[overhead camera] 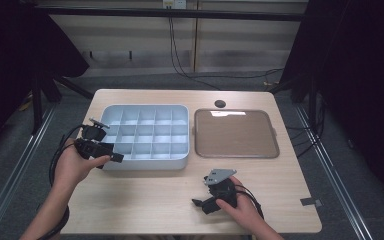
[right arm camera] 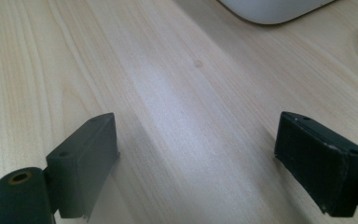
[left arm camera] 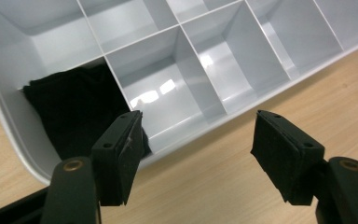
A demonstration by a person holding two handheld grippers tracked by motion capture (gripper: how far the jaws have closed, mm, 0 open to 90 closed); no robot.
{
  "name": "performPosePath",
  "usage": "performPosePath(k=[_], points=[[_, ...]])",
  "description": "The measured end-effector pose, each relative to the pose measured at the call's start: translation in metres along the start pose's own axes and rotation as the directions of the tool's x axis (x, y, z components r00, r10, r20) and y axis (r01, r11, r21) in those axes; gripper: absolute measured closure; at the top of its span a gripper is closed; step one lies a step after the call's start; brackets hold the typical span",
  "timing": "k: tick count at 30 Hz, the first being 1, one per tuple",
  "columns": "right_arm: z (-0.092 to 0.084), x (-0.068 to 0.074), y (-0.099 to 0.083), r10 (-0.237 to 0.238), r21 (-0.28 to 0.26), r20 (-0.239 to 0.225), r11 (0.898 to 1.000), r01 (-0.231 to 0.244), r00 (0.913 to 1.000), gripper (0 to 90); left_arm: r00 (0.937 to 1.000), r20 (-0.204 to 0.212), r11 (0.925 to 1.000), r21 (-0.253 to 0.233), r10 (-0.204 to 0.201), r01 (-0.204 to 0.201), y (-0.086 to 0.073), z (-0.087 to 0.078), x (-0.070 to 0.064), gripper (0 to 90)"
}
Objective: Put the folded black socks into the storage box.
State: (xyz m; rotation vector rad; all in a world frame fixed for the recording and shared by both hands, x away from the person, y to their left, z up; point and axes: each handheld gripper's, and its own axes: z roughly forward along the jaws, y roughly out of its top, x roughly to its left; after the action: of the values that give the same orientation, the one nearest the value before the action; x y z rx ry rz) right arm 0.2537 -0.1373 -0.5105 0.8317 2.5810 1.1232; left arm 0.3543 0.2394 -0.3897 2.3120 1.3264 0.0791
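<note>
Black cloth (left arm camera: 77,109): lies bunched in a corner cell of the grey compartment tray (overhead camera: 145,162), at the left of the left claw view; its lower edge shows just past one jaw tip.
Tray: left of centre in the high view, on the wooden surface (overhead camera: 145,200); the other cells in sight are bare grey plastic.
Left claw (overhead camera: 114,157): at the tray's lower left corner in the high view, jaws well apart, nothing between them; whether a jaw touches the cloth I cannot tell.
Right claw (overhead camera: 198,203): lower centre of the high view, low over the bare surface, jaws wide apart, holding nothing.
Lid (overhead camera: 236,133): flat, brownish and clear, just right of the tray.
</note>
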Motion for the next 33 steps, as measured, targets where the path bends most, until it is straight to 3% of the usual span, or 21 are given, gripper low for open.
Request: performPosePath(k=[7,8,12,18,33], points=[[0.000,0.000,0.000,0.000,0.000,0.000,1.000,0.000,1.0000,12.6,0.9994,0.015,0.9995,0.002,0.032,-0.032,-0.003,0.001,-0.008,33.2],[0.000,0.000,0.000,0.000,0.000,0.000,1.000,0.000,1.0000,12.5,0.9996,0.018,0.9998,-0.004,0.019,-0.019,-0.003,0.001,-0.010,33.1],[0.000,0.000,0.000,0.000,0.000,0.000,1.000,0.000,1.0000,12.5,0.9989,0.024,0.9992,0.007,0.040,-0.041,-0.005,0.002,-0.013,33.2],[0.000,0.000,0.000,0.000,0.000,0.000,1.000,0.000,1.0000,12.6,0.9988,0.036,0.9995,-0.001,0.032,-0.032,-0.009,0.003,-0.019,33.1],[0.000,0.000,0.000,0.000,0.000,0.000,1.000,0.000,1.0000,12.5,0.9943,0.073,0.9969,0.009,0.077,-0.078,-0.024,0.016,-0.031,33.0]])
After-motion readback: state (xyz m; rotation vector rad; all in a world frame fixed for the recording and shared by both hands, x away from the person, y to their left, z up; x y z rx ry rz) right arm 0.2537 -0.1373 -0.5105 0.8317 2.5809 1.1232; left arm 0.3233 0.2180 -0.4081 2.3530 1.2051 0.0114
